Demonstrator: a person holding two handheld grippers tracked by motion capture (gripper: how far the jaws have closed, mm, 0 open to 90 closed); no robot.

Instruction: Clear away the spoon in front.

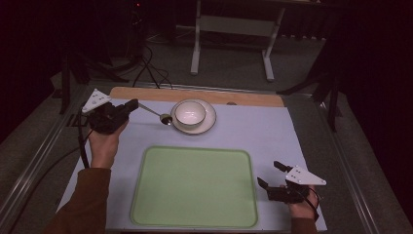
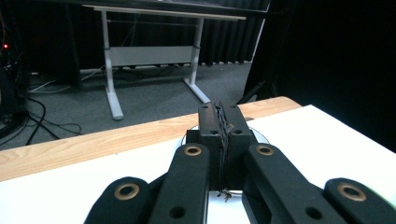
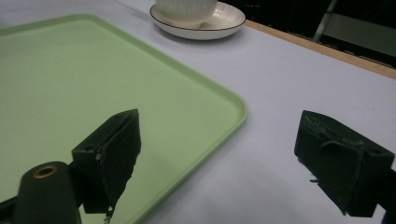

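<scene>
The tray [image 1: 195, 187] lies near me, mid-table. Beyond it the bowl [image 1: 190, 112] sits on a plate [image 1: 210, 120], a spoon [image 1: 155, 114] just to its left.

I work in what looks like a lab or recording studio. Beyond my fingers stand black curtains [image 2: 327, 51] and a white-legged desk frame [image 2: 149, 56] on grey carpet, with loose cables [image 1: 151, 68] trailing past the metal-railed table [image 1: 292, 136] under me.
</scene>
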